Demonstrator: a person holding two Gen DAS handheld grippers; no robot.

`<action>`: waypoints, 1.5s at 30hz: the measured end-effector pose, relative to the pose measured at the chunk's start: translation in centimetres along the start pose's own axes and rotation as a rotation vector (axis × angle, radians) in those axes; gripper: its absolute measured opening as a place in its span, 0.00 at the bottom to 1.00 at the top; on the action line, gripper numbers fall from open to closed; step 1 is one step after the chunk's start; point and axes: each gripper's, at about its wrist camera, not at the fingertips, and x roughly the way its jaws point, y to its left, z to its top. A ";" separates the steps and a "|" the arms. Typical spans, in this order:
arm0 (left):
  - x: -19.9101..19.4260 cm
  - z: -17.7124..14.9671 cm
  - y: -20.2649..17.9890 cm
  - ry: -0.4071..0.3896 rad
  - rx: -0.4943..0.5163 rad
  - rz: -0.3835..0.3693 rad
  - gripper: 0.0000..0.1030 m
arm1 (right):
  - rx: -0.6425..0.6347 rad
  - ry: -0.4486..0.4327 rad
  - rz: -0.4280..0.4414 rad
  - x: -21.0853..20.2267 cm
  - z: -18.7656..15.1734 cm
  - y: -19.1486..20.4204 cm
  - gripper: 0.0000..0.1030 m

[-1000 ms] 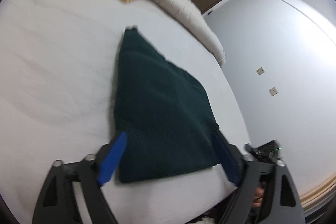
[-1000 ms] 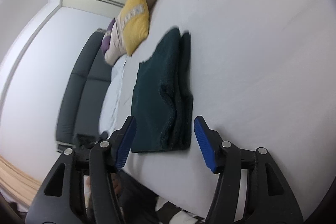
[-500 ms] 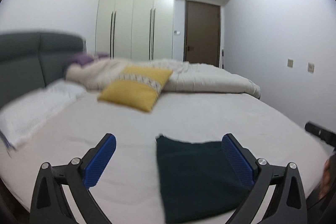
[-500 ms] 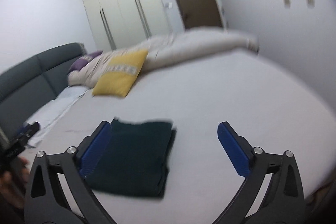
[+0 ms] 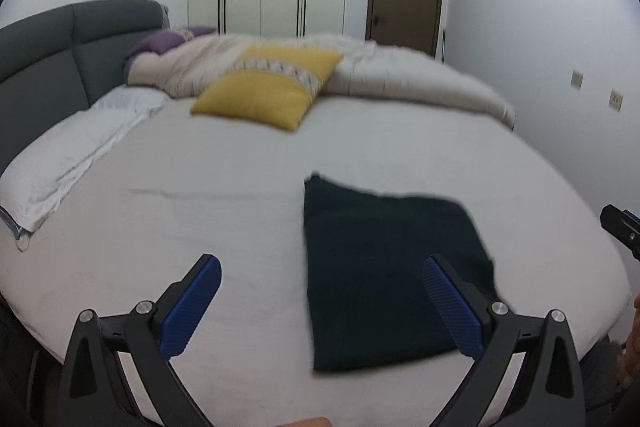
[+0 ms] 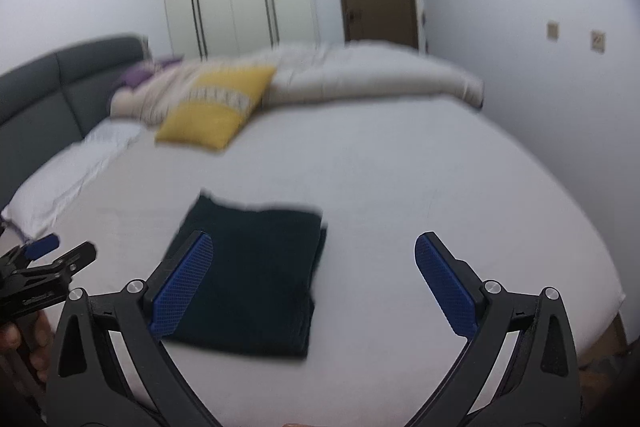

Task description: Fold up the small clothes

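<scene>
A dark green garment [image 5: 384, 267] lies folded into a flat rectangle on the white bed sheet [image 5: 200, 207], near the bed's front edge. My left gripper [image 5: 320, 263] hovers above and in front of it, open wide, its right blue pad over the garment's right part. The right wrist view shows the same garment [image 6: 256, 267] low and left of centre. My right gripper [image 6: 314, 239] is open wide above it, with nothing between the pads. Each gripper shows at the edge of the other's view: the left gripper [image 6: 40, 267], the right gripper [image 5: 620, 231].
A yellow cushion [image 5: 272, 91] and a rolled beige duvet [image 5: 400, 75] lie at the far side of the bed. A white pillow [image 5: 68, 155] rests by the grey headboard [image 5: 48, 59] on the left. A wall [image 5: 540, 47] runs close along the bed's right side.
Both grippers have risen off the garment and rolled level, so the views now look across the bed. The right jaws spread wider. The garment stays folded on the sheet.
</scene>
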 end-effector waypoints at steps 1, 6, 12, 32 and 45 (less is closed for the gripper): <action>0.7 -0.5 -0.2 0.017 0.005 0.015 1.00 | 0.004 0.029 0.007 1.0 -0.7 0.3 1.00; 4.2 -3.3 -0.8 0.118 0.009 0.014 1.00 | -0.031 0.123 -0.038 5.7 -4.2 1.4 1.00; 5.9 -5.6 -1.3 0.178 0.014 0.014 1.00 | -0.020 0.240 -0.051 9.7 -7.9 1.2 1.00; 6.0 -5.9 -0.8 0.189 0.000 0.012 1.00 | -0.052 0.241 -0.041 8.7 -8.1 1.5 1.00; 5.9 -5.8 -0.8 0.186 -0.001 0.013 1.00 | -0.055 0.244 -0.041 8.4 -8.3 2.1 1.00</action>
